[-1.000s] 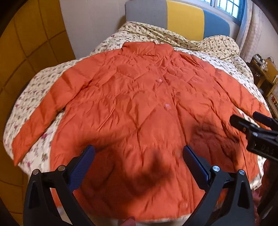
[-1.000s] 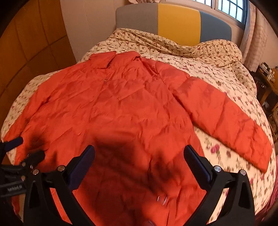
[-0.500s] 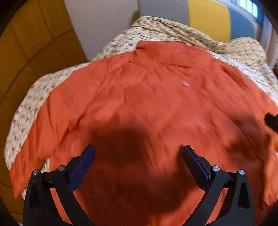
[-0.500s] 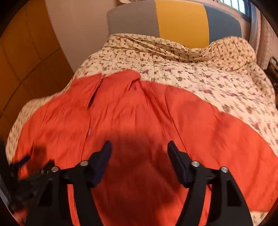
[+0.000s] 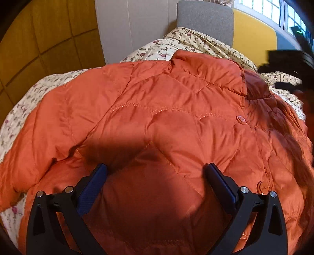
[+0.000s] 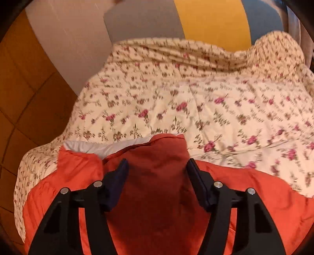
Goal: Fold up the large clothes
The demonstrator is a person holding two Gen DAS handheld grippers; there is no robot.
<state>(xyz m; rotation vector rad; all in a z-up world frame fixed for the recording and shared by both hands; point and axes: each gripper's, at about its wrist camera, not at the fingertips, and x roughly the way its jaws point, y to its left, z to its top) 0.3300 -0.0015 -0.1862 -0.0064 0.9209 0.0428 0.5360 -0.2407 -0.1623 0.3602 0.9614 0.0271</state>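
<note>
An orange quilted jacket [image 5: 166,121] lies spread front-up on the flowered bedspread [image 5: 39,92]. My left gripper [image 5: 156,171] is wide open just above the jacket's left chest, below the collar [image 5: 206,66]. In the right wrist view my right gripper [image 6: 157,166] is partly open with its fingers on either side of the jacket's raised collar [image 6: 164,149]; the jacket [image 6: 255,192] fills the lower frame and its white lining [image 6: 94,146] shows at the neck. The right gripper also shows blurred in the left wrist view [image 5: 284,64].
The flowered bedspread [image 6: 196,94] stretches beyond the collar to a grey, yellow and blue headboard [image 6: 212,21]. A yellow panelled wall [image 5: 43,35] runs along the left side of the bed. A window [image 5: 274,9] is at the far right.
Both grippers have moved forward up the jacket toward the collar. The right gripper's fingers have narrowed and now flank the collar. The left gripper has stayed wide open.
</note>
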